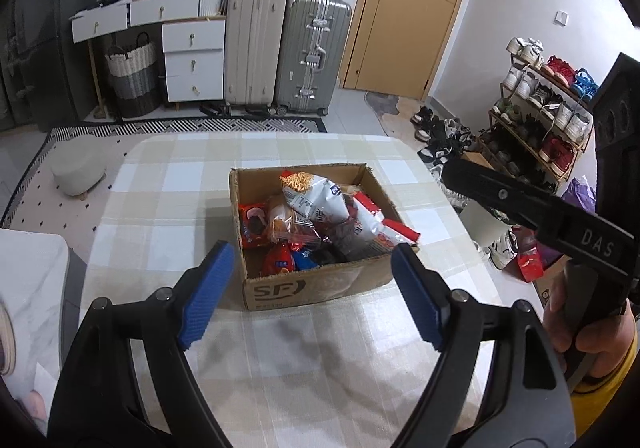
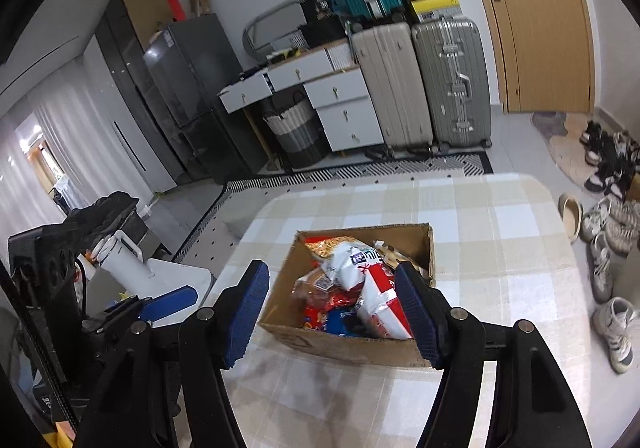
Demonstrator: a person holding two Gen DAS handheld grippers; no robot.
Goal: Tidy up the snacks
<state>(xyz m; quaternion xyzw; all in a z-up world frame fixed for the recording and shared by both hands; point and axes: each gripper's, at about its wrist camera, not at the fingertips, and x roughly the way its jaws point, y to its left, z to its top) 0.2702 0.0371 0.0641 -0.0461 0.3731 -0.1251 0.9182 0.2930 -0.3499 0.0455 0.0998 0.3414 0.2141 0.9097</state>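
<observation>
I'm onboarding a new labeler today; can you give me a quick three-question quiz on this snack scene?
1. True or false: the cardboard box holds snack packets.
2. Multiple choice: the left gripper is A) shut on a packet, B) open and holding nothing, C) inside the box.
3. Fill in: the box stands on a table with a ____ tablecloth.

Key: 1 true. 2 B; the right gripper is open too. 3 checked.

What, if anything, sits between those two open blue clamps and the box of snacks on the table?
Nothing visible. Only bare checked tablecloth lies between the left hand-held gripper, the right hand-held gripper and the cardboard box. The box is open-topped, so the snack bags are exposed.
</observation>
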